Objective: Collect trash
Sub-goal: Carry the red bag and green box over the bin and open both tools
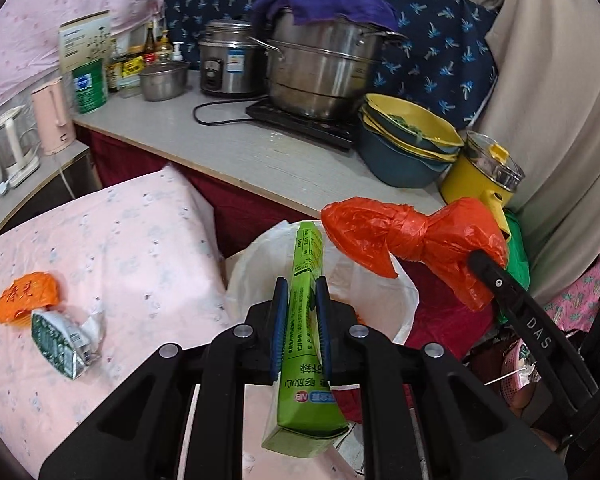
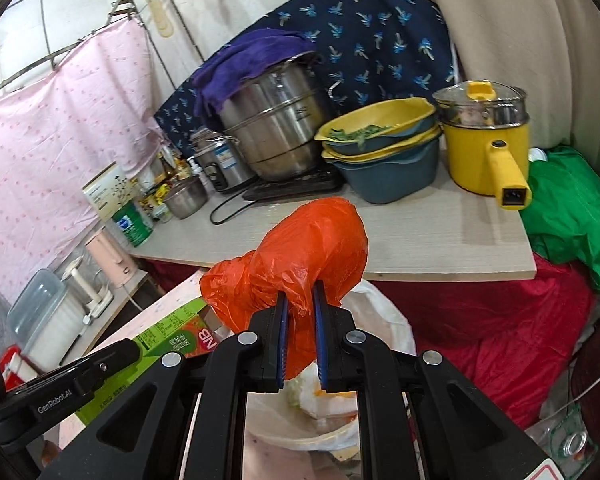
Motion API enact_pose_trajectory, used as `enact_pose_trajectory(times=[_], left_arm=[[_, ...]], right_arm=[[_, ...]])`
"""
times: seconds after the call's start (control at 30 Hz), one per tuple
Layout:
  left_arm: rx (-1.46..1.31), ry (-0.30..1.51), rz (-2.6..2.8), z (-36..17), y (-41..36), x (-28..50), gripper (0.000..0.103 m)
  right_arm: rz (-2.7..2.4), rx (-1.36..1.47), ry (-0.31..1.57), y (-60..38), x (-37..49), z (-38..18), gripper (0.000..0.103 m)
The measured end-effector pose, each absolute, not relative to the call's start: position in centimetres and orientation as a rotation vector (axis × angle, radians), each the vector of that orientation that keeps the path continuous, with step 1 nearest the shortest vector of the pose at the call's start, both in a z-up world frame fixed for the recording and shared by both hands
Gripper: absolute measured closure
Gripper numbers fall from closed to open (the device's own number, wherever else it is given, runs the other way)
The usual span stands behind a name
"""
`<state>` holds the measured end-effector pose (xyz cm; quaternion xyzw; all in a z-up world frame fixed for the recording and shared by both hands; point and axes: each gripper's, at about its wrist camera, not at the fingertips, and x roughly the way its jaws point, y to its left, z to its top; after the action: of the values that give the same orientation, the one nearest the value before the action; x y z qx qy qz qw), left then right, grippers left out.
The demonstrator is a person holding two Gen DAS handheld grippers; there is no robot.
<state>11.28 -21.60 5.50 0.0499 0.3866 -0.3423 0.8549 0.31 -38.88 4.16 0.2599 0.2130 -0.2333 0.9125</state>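
My left gripper is shut on a long green carton and holds it over a bin lined with a white bag. My right gripper is shut on a knotted orange plastic bag, also above the white-lined bin. In the left wrist view the orange bag hangs to the right of the carton, with the right gripper's finger on it. The green carton shows at lower left in the right wrist view. An orange wrapper and a crumpled green-and-silver packet lie on the pink cloth.
A counter behind the bin holds a large steel pot, a rice cooker, stacked yellow and blue basins and a yellow electric pot. Kettles stand at left. Red cloth and a green bag lie at right.
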Motion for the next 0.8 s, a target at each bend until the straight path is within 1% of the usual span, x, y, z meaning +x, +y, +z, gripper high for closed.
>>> enact_pose_trajectory(times=[0.17, 0.2, 0.23, 0.27, 0.3, 0.5, 0.57, 0.63, 0.77, 0.8], left_arm=[[0.112, 0.861, -0.754, 3.9, -23.8, 12.3, 0.089], [0.108, 0.868, -0.746, 3.6, -24.0, 12.5, 0.086], [0.105, 0.871, -0.741, 3.3, -24.2, 12.7, 0.079], [0.102, 0.875, -0.733, 3.1, -24.2, 13.0, 0.075], [0.099, 0.878, -0.72, 2.9, -24.1, 13.3, 0.067], [0.108, 0.88, -0.663, 2.2, -23.4, 14.3, 0.066], [0.116, 0.869, -0.647, 2.1, -23.2, 14.5, 0.064], [0.123, 0.862, -0.622, 2.0, -22.7, 14.6, 0.058], [0.14, 0.85, -0.59, 1.7, -22.0, 14.9, 0.055], [0.143, 0.848, -0.582, 1.6, -21.8, 14.9, 0.053]], right_arm=[[-0.513, 0.558, 0.447, -40.4, -0.1, 3.1, 0.092], [-0.517, 0.564, 0.448, -40.6, -0.3, 2.8, 0.092], [-0.519, 0.568, 0.451, -40.9, -0.3, 2.6, 0.092], [-0.521, 0.568, 0.455, -41.0, -0.3, 2.4, 0.092], [-0.522, 0.566, 0.458, -41.1, -0.2, 2.3, 0.092], [-0.502, 0.568, 0.488, -41.2, 1.0, 1.2, 0.092], [-0.487, 0.567, 0.501, -40.9, 1.6, 0.8, 0.092], [-0.474, 0.563, 0.515, -40.6, 2.3, 0.4, 0.091], [-0.446, 0.565, 0.534, -39.8, 3.7, -0.1, 0.085], [-0.442, 0.563, 0.537, -39.6, 4.0, -0.2, 0.08]])
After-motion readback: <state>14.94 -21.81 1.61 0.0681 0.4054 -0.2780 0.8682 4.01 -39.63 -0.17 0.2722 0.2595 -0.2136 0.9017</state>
